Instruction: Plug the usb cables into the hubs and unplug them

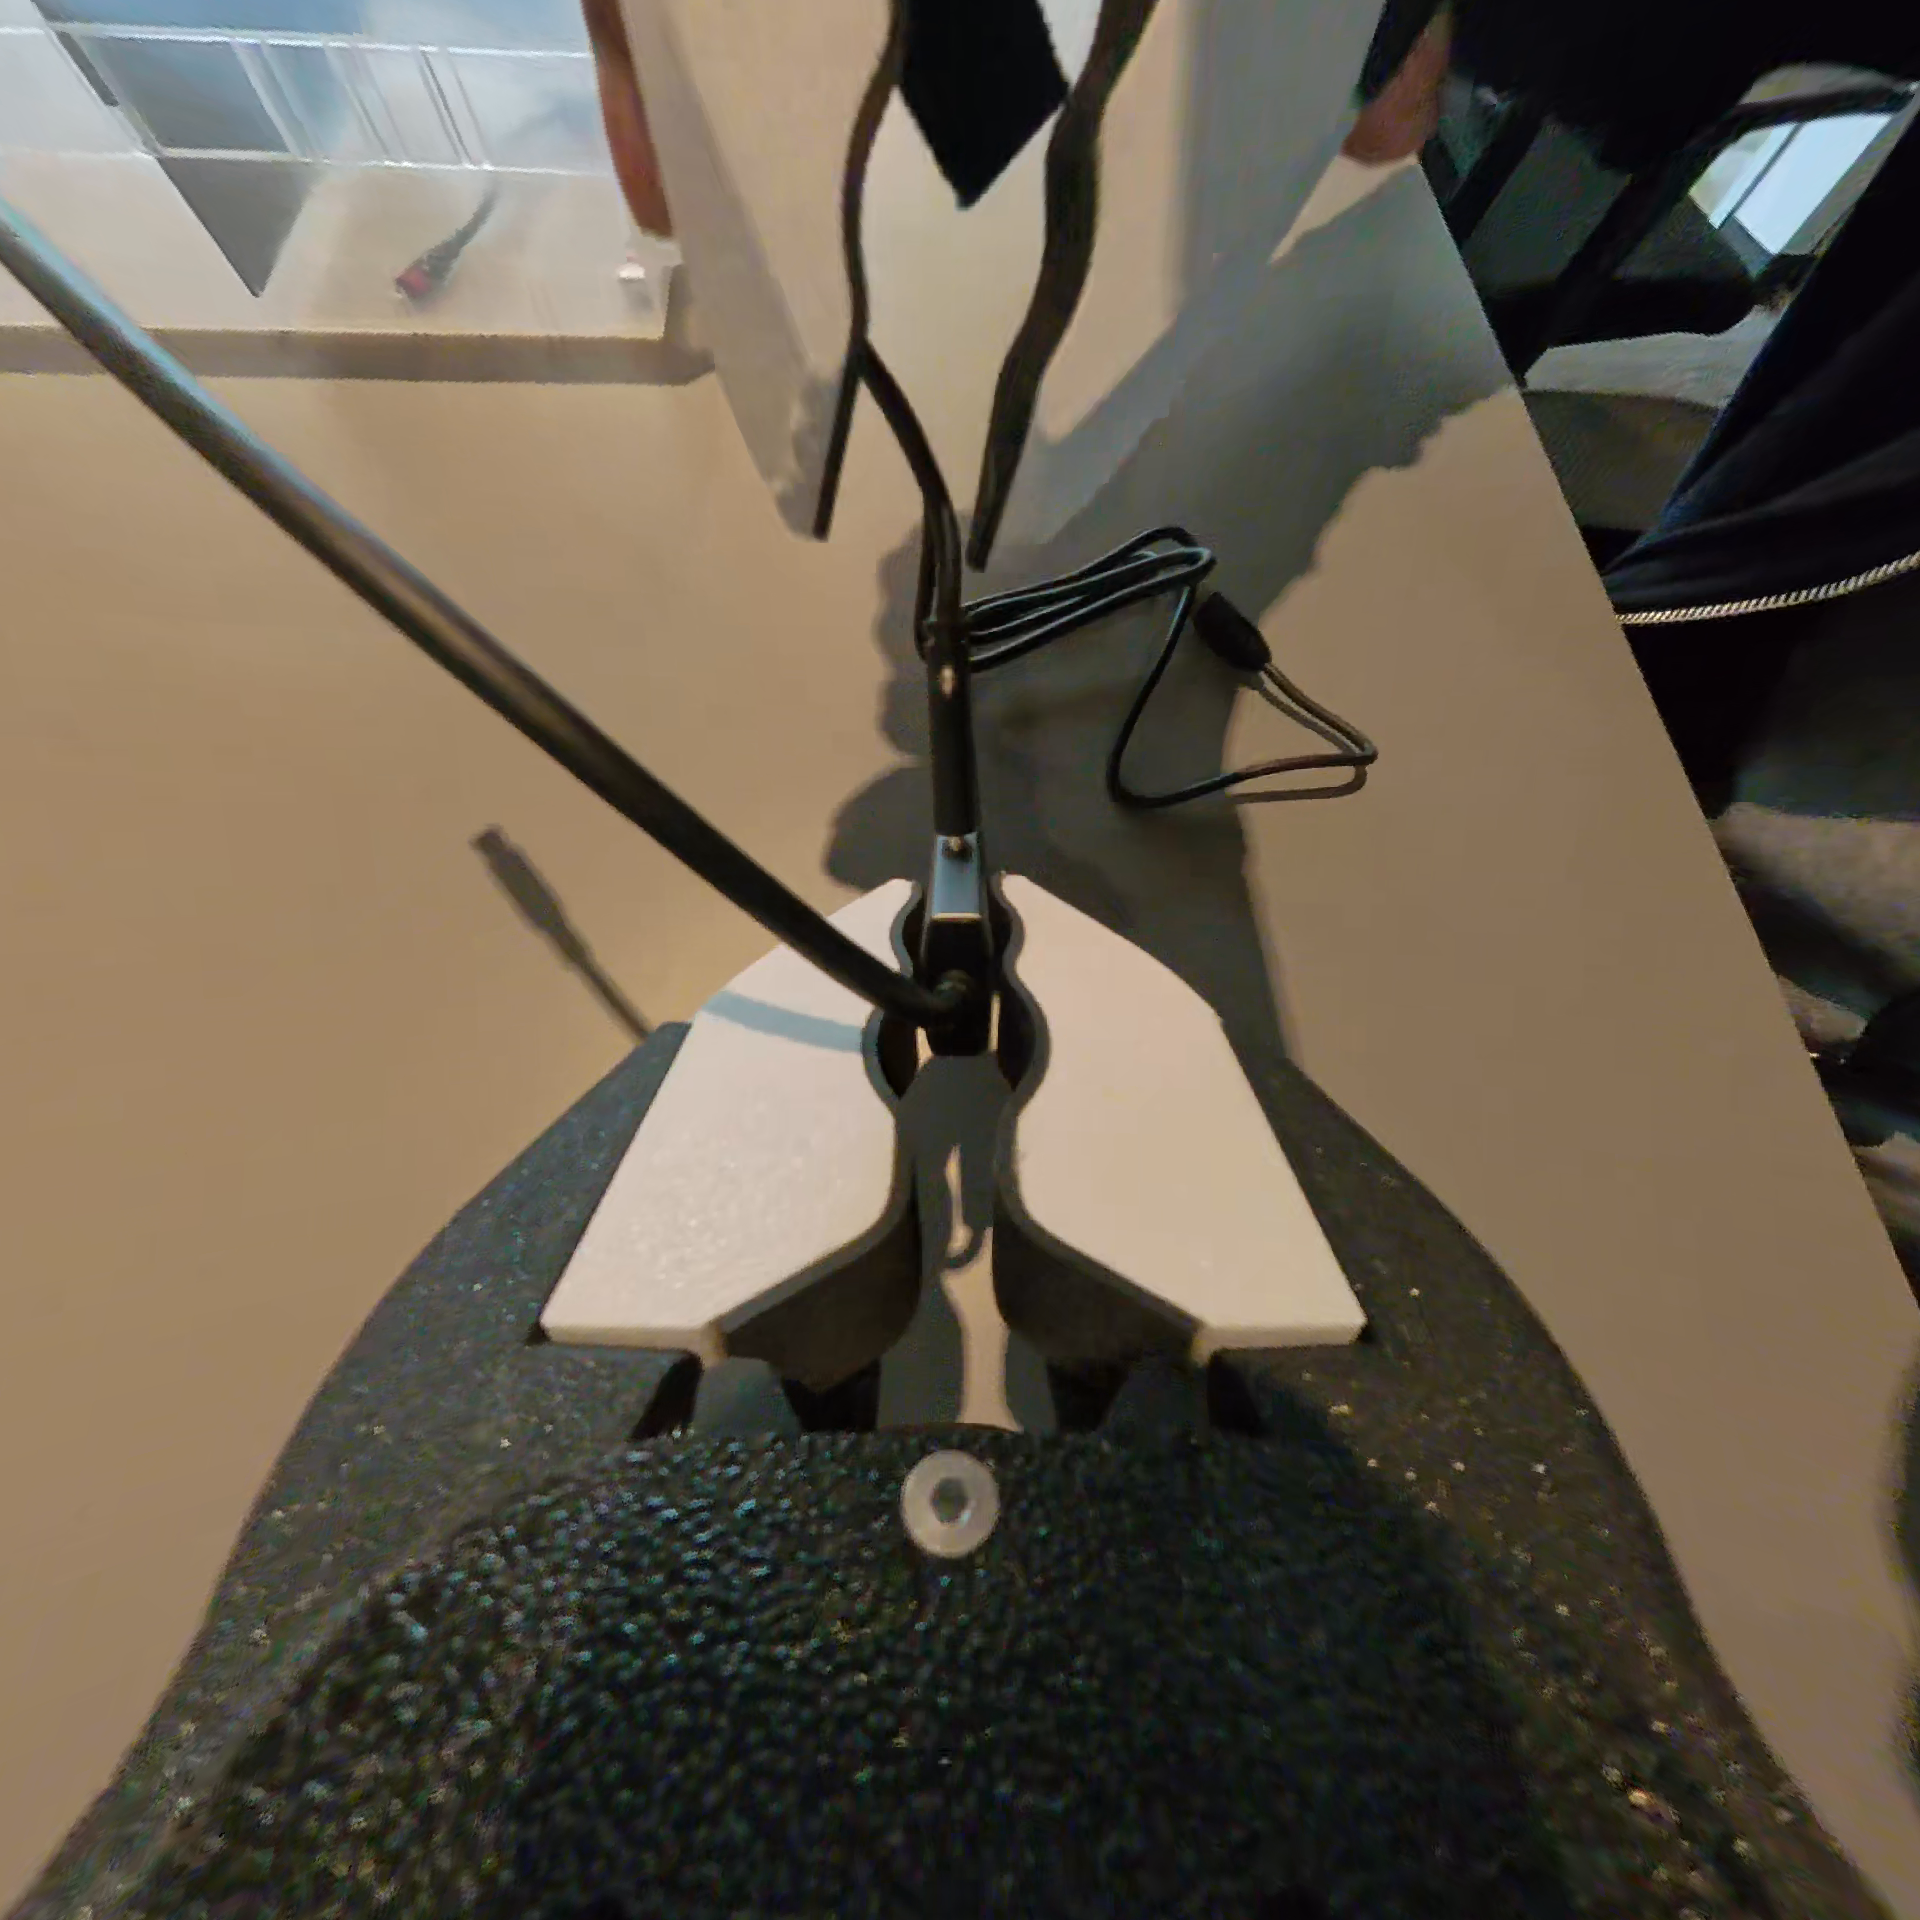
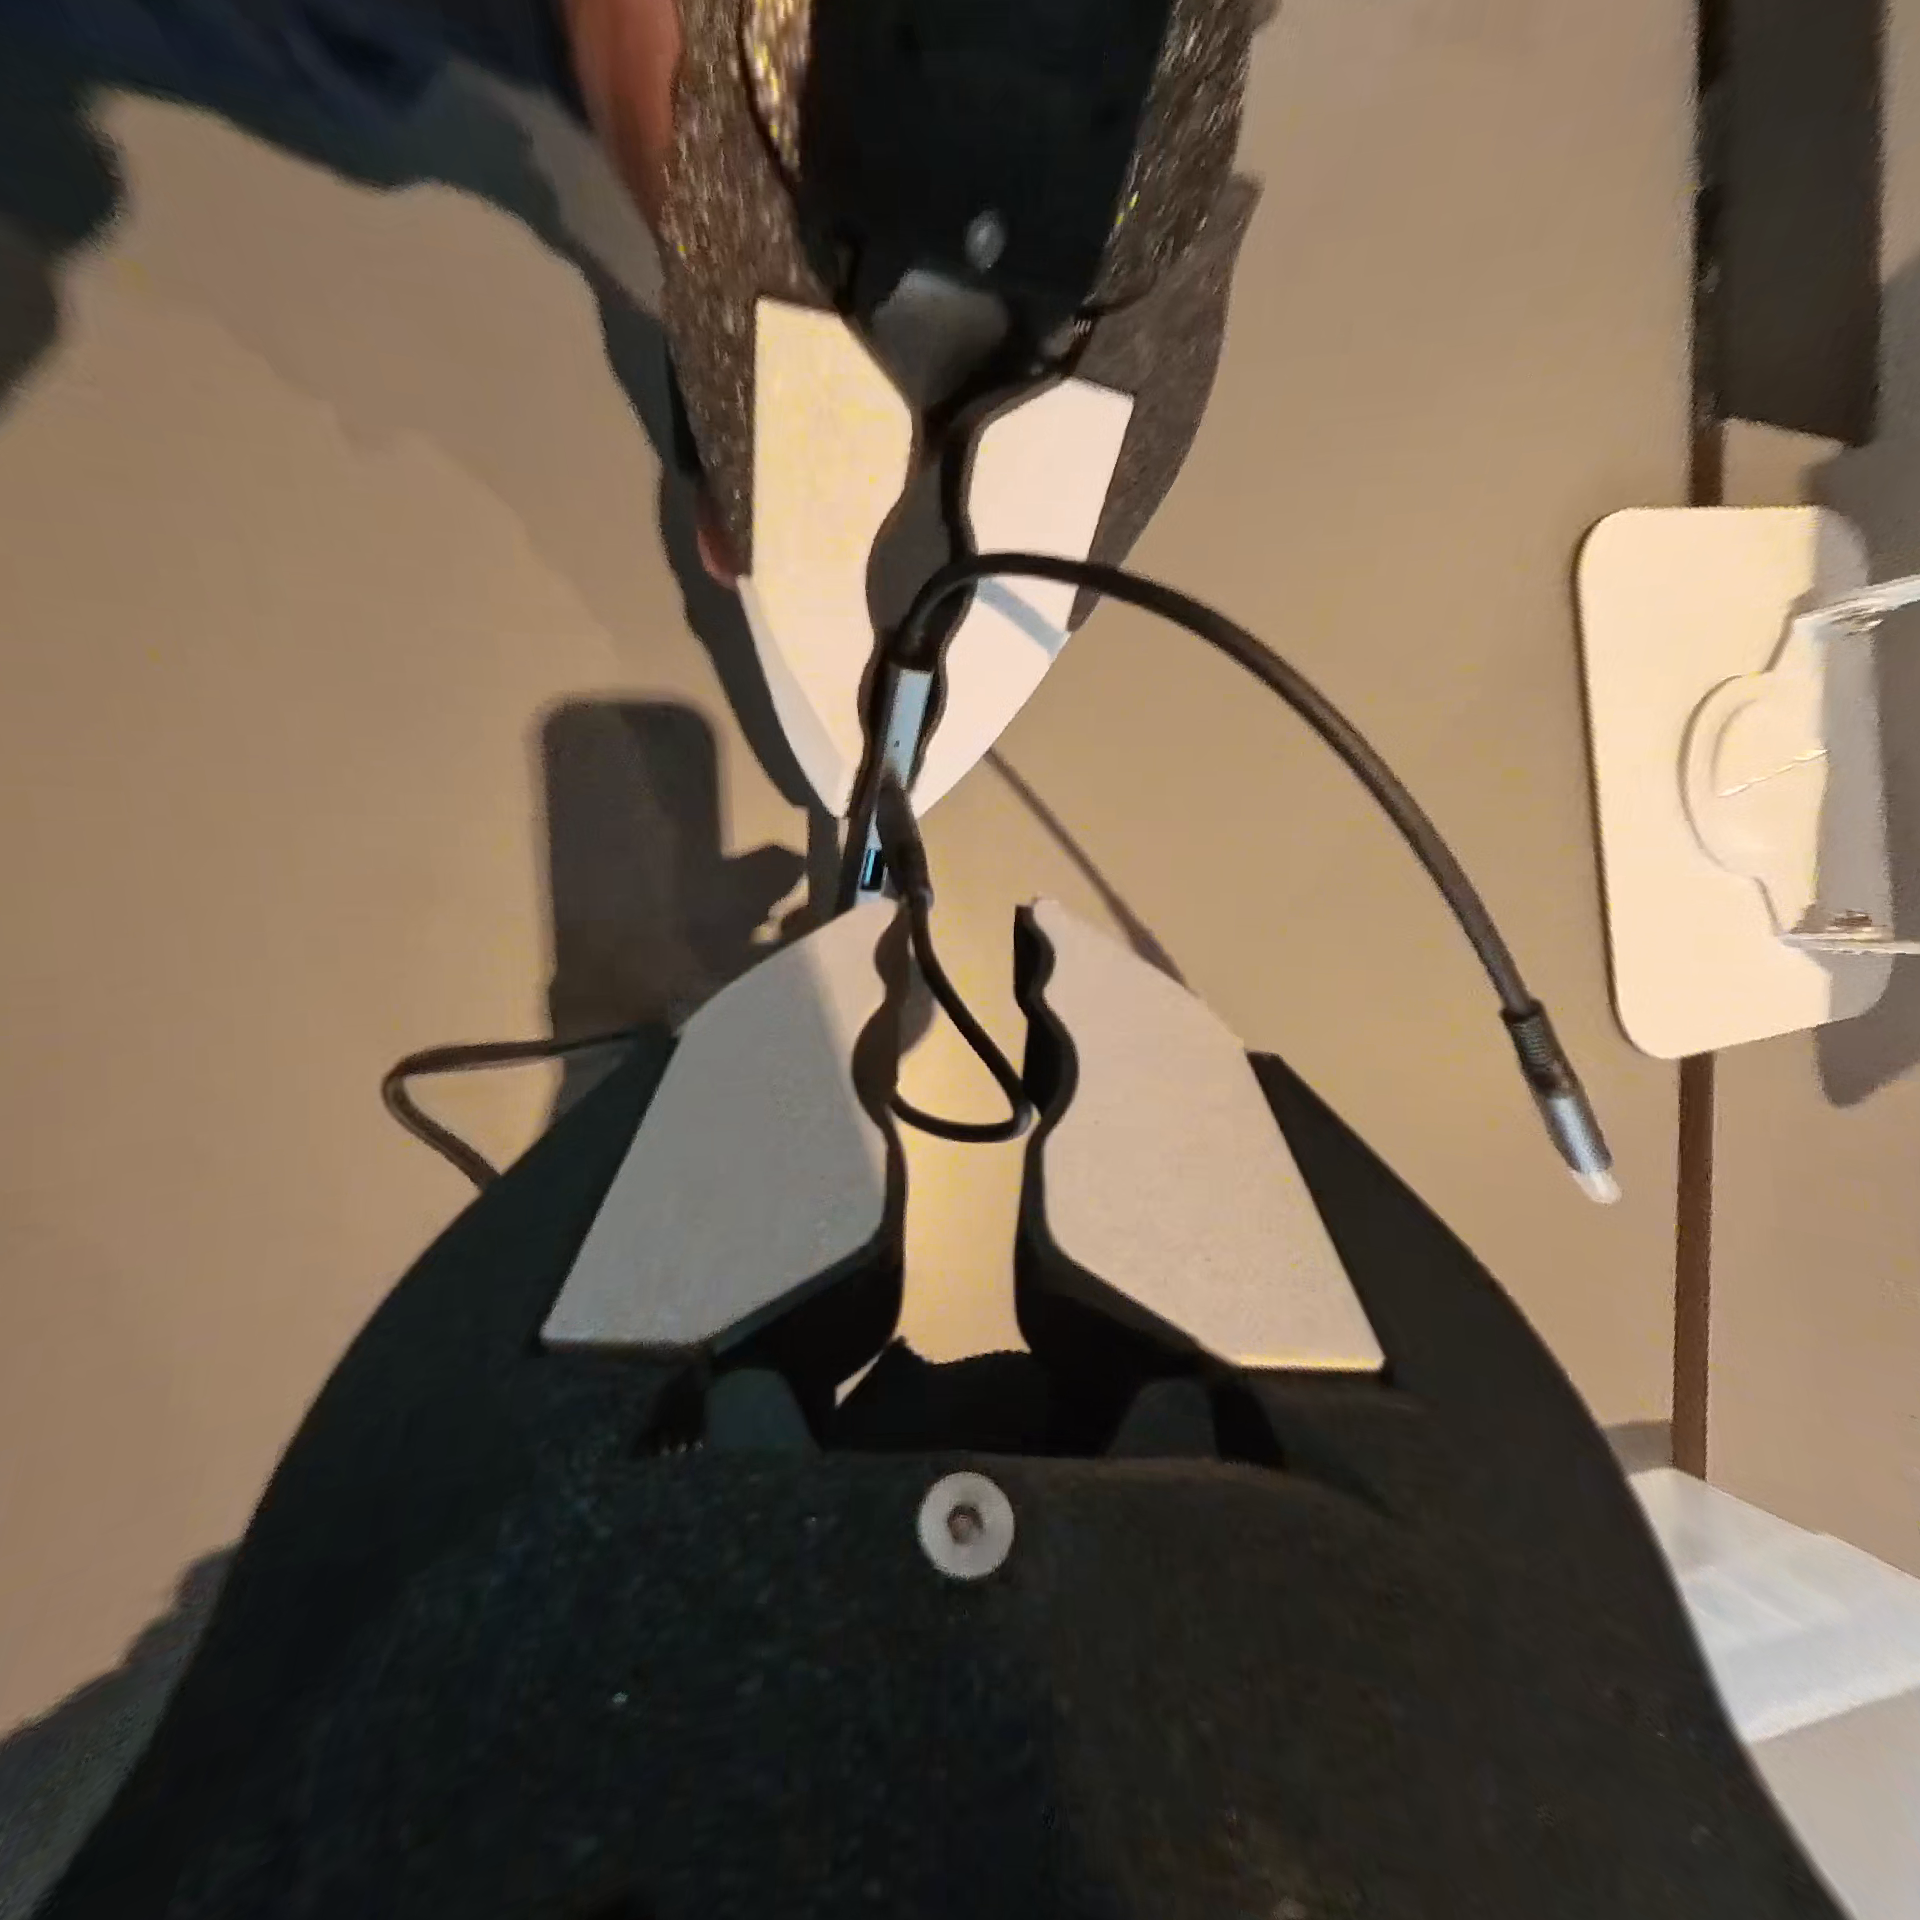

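**Left fingers pinch the hub above the tabletop while the right pair stands apart**

The hub is a slim grey metal block, seen end-on in the left wrist view, held clear of the beige tabletop. Its own thick black cable leaves the near end and runs off to the upper left. In the right wrist view that same cable arcs to the right and ends in a free silver plug hanging in the air. A thinner black usb cable leaves the hub's far end, and its slack lies bundled in loops on the tabletop to the right, near the edge.

The left gripper has its white fingers closed tight on the hub's sides, the hub sitting in the notches near the tips. The right gripper faces it tip to tip, very near the hub's end. Its fingers stand a little apart, and a loop of thin cable hangs in the gap; whether they touch it I cannot tell. A blue port shows on the hub's end in the right wrist view. A white plate lies on the tabletop to the right.
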Demonstrator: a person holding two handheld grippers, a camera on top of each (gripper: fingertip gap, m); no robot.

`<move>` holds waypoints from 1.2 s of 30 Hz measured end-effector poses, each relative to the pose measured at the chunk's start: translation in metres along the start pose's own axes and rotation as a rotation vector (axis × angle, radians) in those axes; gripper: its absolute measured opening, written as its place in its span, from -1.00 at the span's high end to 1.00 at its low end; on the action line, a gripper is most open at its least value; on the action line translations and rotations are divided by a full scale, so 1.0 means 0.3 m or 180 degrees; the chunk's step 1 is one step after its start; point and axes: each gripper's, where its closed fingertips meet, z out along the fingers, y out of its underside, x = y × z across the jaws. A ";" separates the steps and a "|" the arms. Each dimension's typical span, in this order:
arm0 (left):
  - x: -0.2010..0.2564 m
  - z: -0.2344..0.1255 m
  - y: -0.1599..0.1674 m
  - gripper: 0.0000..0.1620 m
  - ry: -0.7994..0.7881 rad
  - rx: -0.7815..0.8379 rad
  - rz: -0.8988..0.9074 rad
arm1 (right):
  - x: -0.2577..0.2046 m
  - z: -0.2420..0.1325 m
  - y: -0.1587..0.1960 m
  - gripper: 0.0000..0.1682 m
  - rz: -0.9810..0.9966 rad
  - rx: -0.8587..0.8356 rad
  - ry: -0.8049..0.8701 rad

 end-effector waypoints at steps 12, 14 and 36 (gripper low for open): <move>0.008 0.001 0.003 0.88 -0.0014 -0.0073 0.0074 | -0.059 0.079 0.012 0.77 -0.0017 -0.0095 -0.0279; 0.008 0.001 0.003 0.88 -0.0010 -0.0071 0.0077 | -0.059 0.083 0.007 0.80 0.0020 -0.0066 -0.0268; 0.002 0.007 -0.002 0.90 -0.0117 -0.0152 0.0067 | -0.062 0.085 0.015 0.93 0.0038 -0.0424 -0.0355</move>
